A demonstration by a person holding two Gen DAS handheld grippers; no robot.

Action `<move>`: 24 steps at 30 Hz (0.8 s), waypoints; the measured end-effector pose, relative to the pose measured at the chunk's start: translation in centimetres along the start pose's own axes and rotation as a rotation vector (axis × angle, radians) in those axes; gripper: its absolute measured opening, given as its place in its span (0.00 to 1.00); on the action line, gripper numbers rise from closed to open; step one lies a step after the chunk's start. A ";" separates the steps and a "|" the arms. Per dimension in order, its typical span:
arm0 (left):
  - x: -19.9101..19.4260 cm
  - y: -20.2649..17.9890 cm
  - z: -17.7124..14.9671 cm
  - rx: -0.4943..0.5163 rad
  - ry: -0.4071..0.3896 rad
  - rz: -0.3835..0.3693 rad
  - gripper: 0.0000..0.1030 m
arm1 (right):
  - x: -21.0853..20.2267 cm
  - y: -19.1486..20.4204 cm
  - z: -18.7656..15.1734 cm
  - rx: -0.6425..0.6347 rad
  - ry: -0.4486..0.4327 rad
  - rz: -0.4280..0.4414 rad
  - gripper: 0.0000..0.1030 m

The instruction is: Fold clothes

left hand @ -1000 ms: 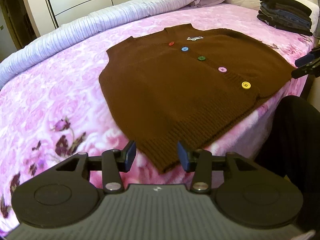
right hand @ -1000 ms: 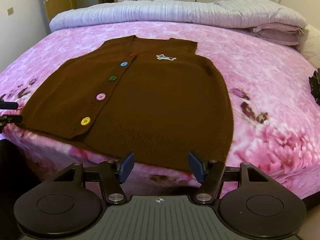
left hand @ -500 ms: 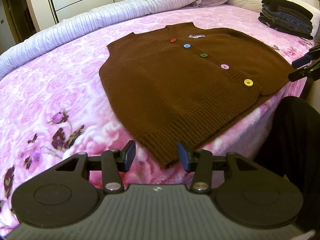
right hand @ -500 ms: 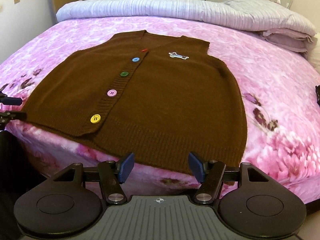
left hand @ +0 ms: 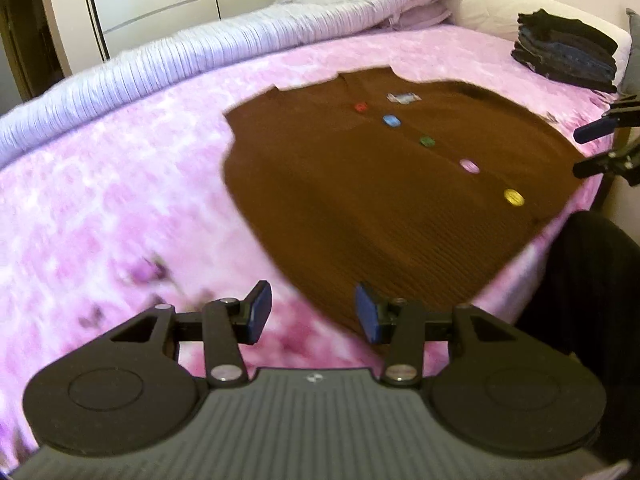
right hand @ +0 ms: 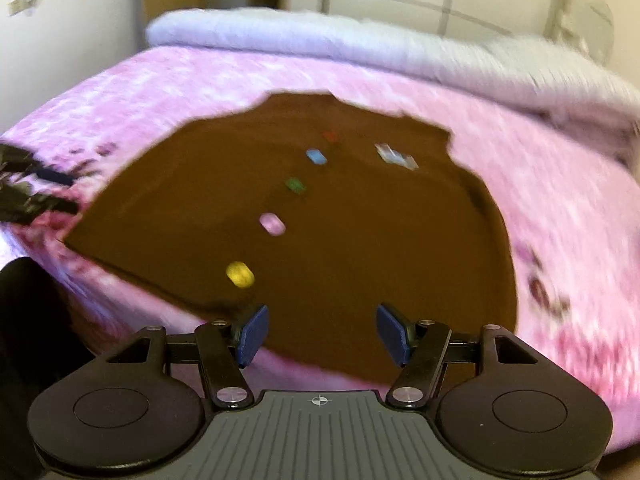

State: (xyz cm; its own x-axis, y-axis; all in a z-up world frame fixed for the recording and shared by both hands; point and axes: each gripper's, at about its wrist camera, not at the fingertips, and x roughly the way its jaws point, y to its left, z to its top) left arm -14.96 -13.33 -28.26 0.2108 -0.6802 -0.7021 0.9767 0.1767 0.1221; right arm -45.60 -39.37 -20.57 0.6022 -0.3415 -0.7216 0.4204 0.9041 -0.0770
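Pink floral fleece bedspread [left hand: 120, 184] covers a wide bed in a bedroom with pale wardrobe doors behind, a rolled lilac quilted duvet [left hand: 168, 68] along the far edge and a stack of dark folded clothes [left hand: 568, 52] near the far corner. Flat on the bedspread, buttoned front upward, lies the brown knitted sleeveless cardigan with five coloured buttons [left hand: 380, 184], its ribbed hem toward the near edge of the bed and apparently draping a little over it.

Both tools hang just above that hem, holding nothing. The left hand-held gripper [left hand: 313, 312] has its blue pads parted over the hem's left corner; the right hand-held gripper [right hand: 322, 334] stands with its pads spread wider over the hem's other side, the yellow button [right hand: 240, 275] just ahead of it.

The knit looks soft, limp and fairly thick, light enough for a pinch at each side, but stretchy: I judge it would sag and pull out of shape if lifted from one point. The fleece beneath probably clings, so sliding it would ruck the cloth. Best holds seem to be the ribbed hem corners or the shoulder edges, where the fabric is doubled and firmer, keeping clear of the hard buttons and the small pale patch [right hand: 396, 156] on the chest.
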 end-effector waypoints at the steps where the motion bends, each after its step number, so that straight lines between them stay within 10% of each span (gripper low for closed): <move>1: 0.1 1.1 0.6 0.011 -0.009 0.008 0.40 | 0.0 0.8 0.8 -0.026 -0.022 0.006 0.62; 11: 2.8 8.3 4.7 0.180 -0.028 0.044 0.41 | 3.3 12.5 6.8 -0.283 -0.117 0.167 0.62; 24: 8.1 6.5 2.9 0.311 0.074 -0.077 0.41 | 8.4 18.6 5.4 -0.294 0.027 0.227 0.62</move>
State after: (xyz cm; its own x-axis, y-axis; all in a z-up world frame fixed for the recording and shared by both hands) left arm -6.79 -19.75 -31.16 0.1437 -0.6278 -0.7650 0.9576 -0.1069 0.2675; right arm -29.05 -26.85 -24.30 0.6379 -0.1203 -0.7607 0.0630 0.9926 -0.1041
